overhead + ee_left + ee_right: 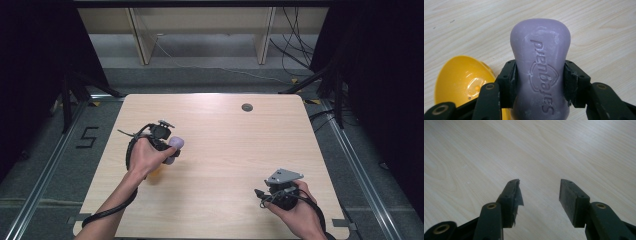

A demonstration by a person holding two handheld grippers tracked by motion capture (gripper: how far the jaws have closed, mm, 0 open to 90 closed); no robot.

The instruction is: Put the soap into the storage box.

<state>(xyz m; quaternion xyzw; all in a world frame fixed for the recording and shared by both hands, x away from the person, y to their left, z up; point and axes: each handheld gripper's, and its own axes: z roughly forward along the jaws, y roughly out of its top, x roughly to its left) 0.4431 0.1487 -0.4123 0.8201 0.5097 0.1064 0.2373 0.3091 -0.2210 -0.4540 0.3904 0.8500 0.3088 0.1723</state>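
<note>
A purple bar of soap (pixel 540 72) with embossed lettering is clamped at its waist between the two black jaws of my left gripper (pixel 540 81). In the high view the left gripper (pixel 169 145) holds the soap (pixel 175 146) above the left part of the wooden table (pixel 225 150). A yellow bowl-shaped dish (pixel 461 81) lies on the table just below and beside the soap; a bit of the dish (pixel 155 173) peeks out under the left hand. My right gripper (pixel 539 192) is open over bare wood, and the right gripper (pixel 265 192) sits near the table's front right.
A small round grommet hole (pixel 247 107) is near the table's far edge. Beyond the table stand wooden shelf legs (pixel 142 40) and loose cables (pixel 295 50) on the floor. Dark curtains flank both sides.
</note>
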